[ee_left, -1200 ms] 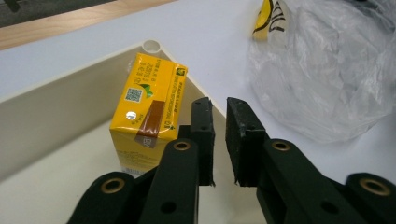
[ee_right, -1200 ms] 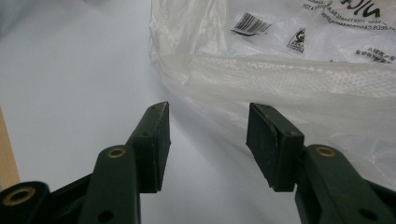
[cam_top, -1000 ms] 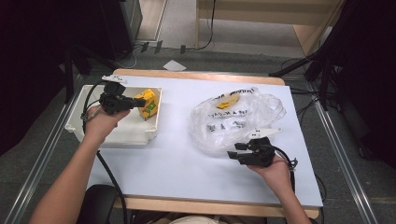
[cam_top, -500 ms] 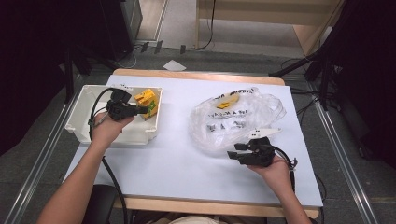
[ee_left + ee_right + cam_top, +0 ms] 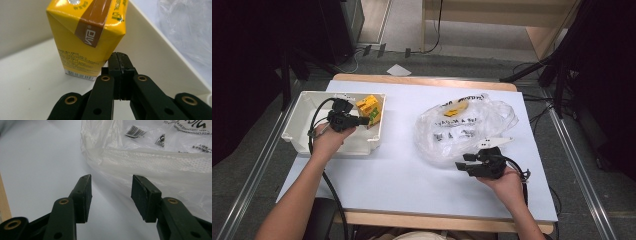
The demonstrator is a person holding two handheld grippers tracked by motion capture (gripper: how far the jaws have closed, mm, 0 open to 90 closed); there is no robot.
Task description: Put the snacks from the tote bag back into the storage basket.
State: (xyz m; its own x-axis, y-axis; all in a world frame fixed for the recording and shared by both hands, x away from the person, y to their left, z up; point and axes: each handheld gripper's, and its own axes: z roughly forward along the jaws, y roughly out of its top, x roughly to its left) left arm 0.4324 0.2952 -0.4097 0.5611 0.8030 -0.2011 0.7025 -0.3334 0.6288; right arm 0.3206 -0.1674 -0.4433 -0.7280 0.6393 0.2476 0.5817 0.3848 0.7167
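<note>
A yellow drink carton [image 5: 87, 37] stands in the white bin [image 5: 304, 107] at the table's left, against its right wall; the same yellow carton [image 5: 368, 104] shows from above. My left gripper [image 5: 120, 57] is shut with nothing between its pads, its tip just short of the carton's lower corner; from above, the left gripper [image 5: 364, 120] sits inside the bin. A clear plastic bag [image 5: 462, 127] with printed labels lies right of centre. My right gripper [image 5: 111, 188] is open, low over the table at the bag's [image 5: 155, 152] near edge, touching nothing. The right gripper [image 5: 462, 166] points left.
A green item [image 5: 375, 116] lies beside the carton in the bin. A white strip [image 5: 497, 142] pokes from the bag's right side. Something yellow [image 5: 451, 112] lies inside the bag's far part. The table [image 5: 402, 175] is covered in pale sheet, wooden edge at front.
My left gripper has dropped lower into the bin, beside the carton. The right gripper and the bag have stayed put.
</note>
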